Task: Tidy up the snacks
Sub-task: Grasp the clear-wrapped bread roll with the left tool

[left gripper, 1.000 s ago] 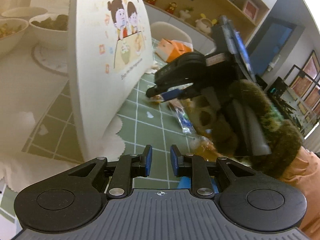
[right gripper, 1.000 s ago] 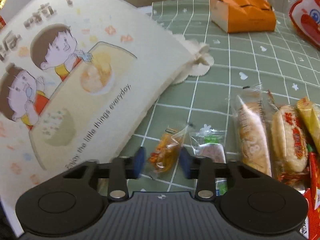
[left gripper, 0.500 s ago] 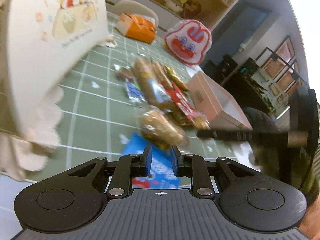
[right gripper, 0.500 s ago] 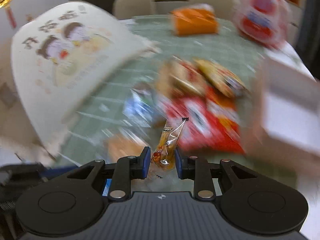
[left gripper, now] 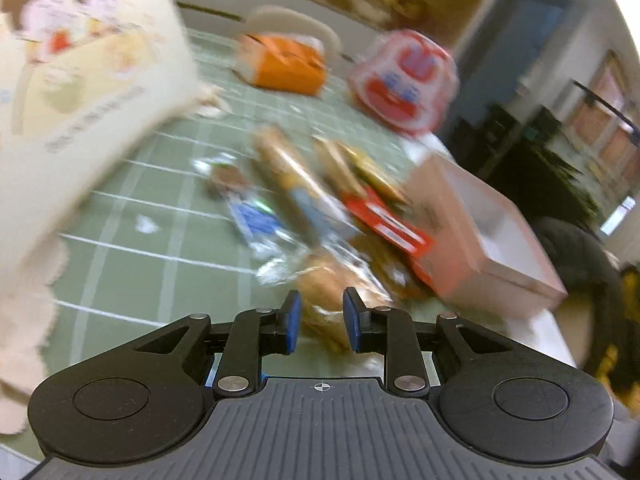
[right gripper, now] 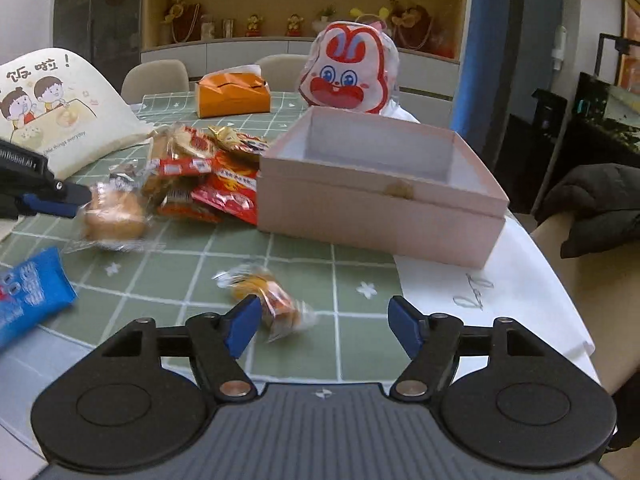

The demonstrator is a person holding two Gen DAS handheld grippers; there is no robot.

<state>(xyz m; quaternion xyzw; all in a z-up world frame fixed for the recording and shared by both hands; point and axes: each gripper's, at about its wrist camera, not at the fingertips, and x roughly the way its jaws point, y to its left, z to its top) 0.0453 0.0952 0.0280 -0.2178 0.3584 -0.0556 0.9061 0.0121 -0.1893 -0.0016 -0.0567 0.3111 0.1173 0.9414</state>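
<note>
My right gripper (right gripper: 325, 324) is open; a small orange wrapped snack (right gripper: 266, 295) lies on the green tablecloth just before its left finger. An open pink box (right gripper: 376, 188) stands ahead on the right. A pile of wrapped snacks (right gripper: 204, 168) lies left of the box. My left gripper (left gripper: 318, 322) is narrowly open around a wrapped bun (left gripper: 328, 292); in the right wrist view its fingers (right gripper: 52, 200) touch that bun (right gripper: 112, 216). The left wrist view is blurred.
A cream cartoon bag (right gripper: 60, 104) stands at left. An orange tissue box (right gripper: 234, 94) and a rabbit-face bag (right gripper: 348, 76) are at the back. A blue packet (right gripper: 28, 292) lies front left. A white paper (right gripper: 480, 292) lies by the table's right edge.
My right gripper swung right toward the box, opened and let go of the orange snack, which now lies on the table. My left gripper moved up to the bun.
</note>
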